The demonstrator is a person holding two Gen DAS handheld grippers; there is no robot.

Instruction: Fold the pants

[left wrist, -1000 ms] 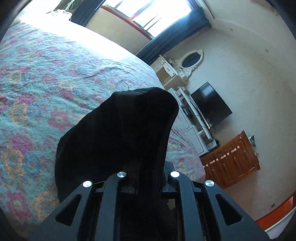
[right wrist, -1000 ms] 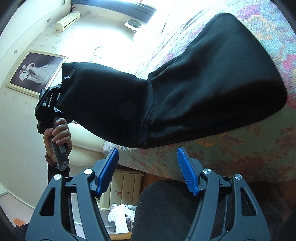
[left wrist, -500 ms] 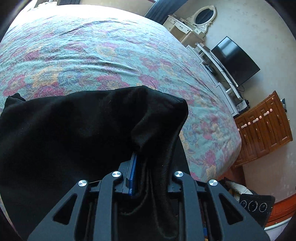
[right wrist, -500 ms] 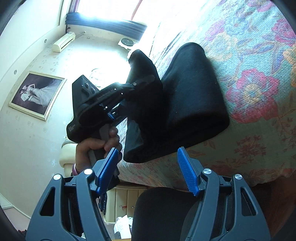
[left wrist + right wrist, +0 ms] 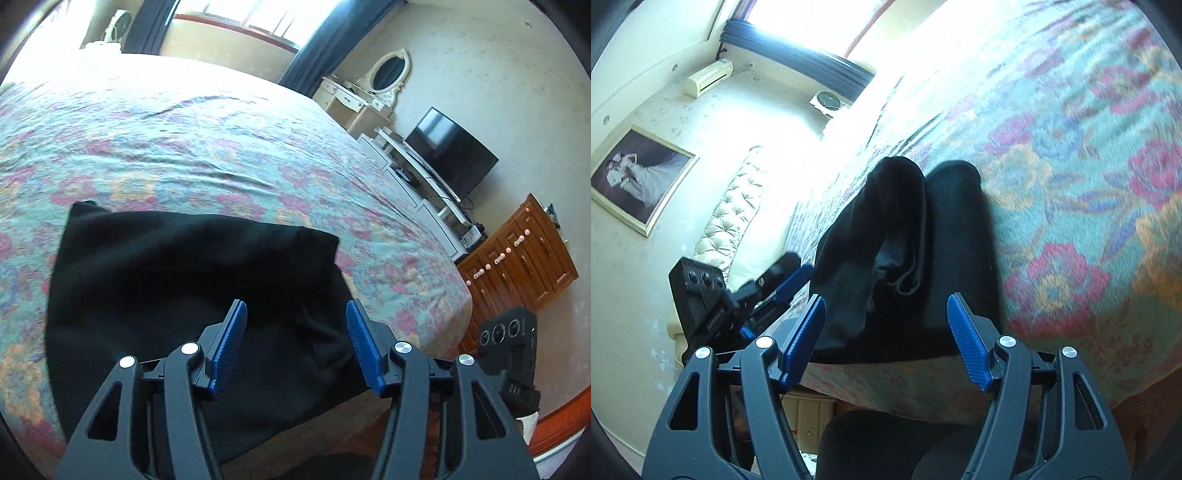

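Black pants (image 5: pixel 184 295), folded into a thick bundle, lie on a floral bedspread (image 5: pixel 221 147) at the near edge of the bed, with one side hanging slightly past that edge. In the left wrist view the bundle's long axis runs left to right along the bed edge; its far edge is straight, with corners at upper left and upper right, and loose cloth bunches at the right end. The left gripper (image 5: pixel 295 343) hovers just above that bunched end with its blue pads (image 5: pixel 229 343) apart, jaws opening, cloth beneath them but nothing pinched. Beyond the pants the bedspread stretches wide and unoccupied toward a bright window. To the right stand a dressing table, a television (image 5: pixel 450 151) and a wooden cabinet (image 5: pixel 517 266). In the right wrist view the bundle shows end-on, two stacked rolls pointing away along the bed edge. The right gripper (image 5: pixel 886 339) is spread wide, holding nothing, just short of the near end.
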